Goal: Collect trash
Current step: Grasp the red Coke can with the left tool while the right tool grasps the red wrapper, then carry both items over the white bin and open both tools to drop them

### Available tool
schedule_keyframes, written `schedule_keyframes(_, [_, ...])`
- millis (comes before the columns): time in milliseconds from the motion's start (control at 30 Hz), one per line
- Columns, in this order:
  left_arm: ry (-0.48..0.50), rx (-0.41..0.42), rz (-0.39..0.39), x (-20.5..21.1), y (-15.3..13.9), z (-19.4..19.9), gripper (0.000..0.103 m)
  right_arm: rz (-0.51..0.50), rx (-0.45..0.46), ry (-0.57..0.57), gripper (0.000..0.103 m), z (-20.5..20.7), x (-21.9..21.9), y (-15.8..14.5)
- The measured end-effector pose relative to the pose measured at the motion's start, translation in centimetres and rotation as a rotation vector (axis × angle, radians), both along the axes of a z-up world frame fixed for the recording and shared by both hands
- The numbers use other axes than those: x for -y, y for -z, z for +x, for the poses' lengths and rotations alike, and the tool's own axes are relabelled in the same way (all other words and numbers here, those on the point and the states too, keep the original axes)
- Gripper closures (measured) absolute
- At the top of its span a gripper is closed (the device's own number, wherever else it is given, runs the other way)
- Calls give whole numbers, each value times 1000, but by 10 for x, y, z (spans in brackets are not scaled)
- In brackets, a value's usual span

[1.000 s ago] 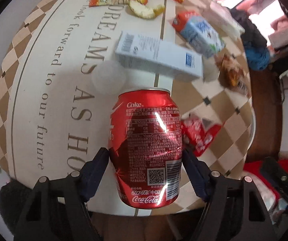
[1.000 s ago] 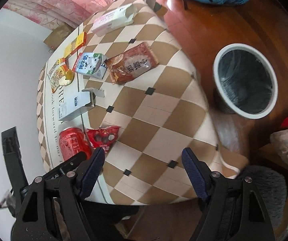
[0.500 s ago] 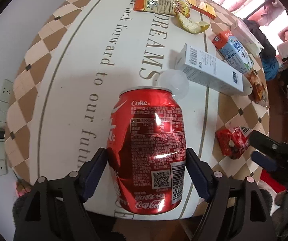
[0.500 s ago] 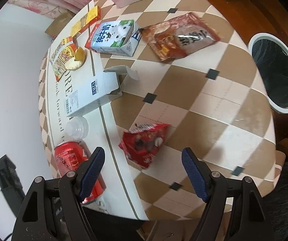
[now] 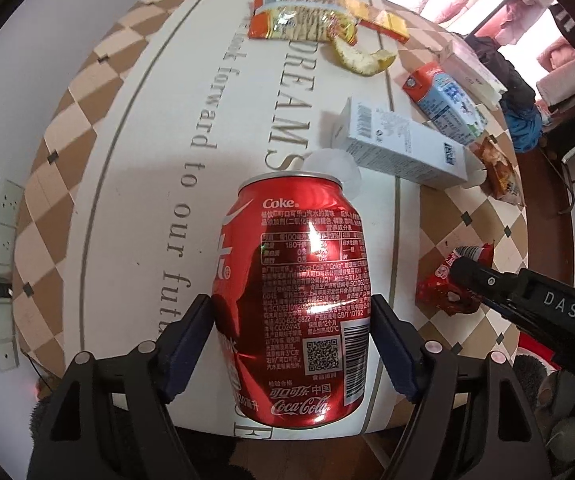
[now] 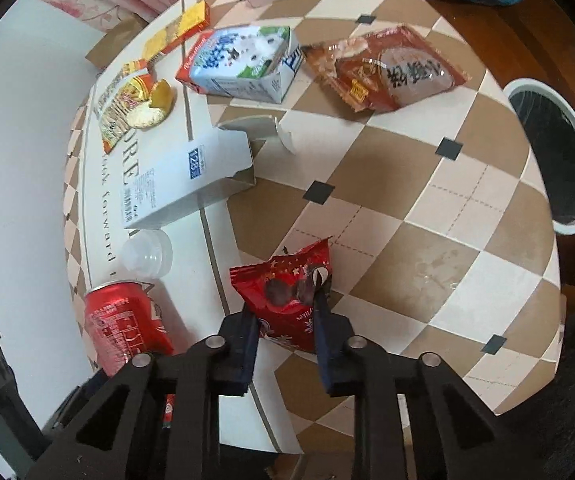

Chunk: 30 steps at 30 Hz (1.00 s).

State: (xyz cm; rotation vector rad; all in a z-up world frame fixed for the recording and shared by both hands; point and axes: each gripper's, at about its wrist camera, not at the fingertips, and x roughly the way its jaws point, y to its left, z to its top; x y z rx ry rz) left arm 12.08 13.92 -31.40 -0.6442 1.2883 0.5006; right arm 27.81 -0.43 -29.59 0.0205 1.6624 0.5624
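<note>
A red Coke can stands upright at the near edge of the table, and my left gripper is shut on its lower half. The can also shows at the lower left of the right wrist view. A crumpled red snack wrapper lies on the checked tablecloth. My right gripper has its fingers pinched in on the wrapper's near end. From the left wrist view, the right gripper reaches onto that wrapper.
Behind lie a white carton box, a clear plastic cap, a blue milk carton, a brown snack bag, a cracker wrapper and a peel. A white-rimmed bin stands on the floor to the right.
My right gripper has come down to the red wrapper and narrowed from wide open to pinched on it. The left gripper keeps hold of the can.
</note>
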Motion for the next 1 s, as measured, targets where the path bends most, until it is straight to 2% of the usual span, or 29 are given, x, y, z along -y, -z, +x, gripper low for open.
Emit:
schedule_keyframes(200, [25,35,71,14,-26,-9,27,40,30,-25,83,3,20,-21])
schedule_keyframes(333, [33,74,129,25,-56,-9,27,90,62,-45,85,5,36,-44])
schedule_keyframes(500, [62,141,188,44,-101,13,27,170,100,-33,85,19,66,-79])
schedule_keyframes(633, [121,218,210,71,-141,43,27,235,135,20,86,45,105,-112])
schedule_keyframes(833, [261,327,160,135,-177,114,27,283,207,143,86,100,197,-146])
schedule_keyframes(933, [343,361,87,176,-177,168,27,262,233,204,86,126,245,-146])
schedule_keyframes(1000, [387,364,39,199,-168,198,27,220,241,255,86,148,283,-135])
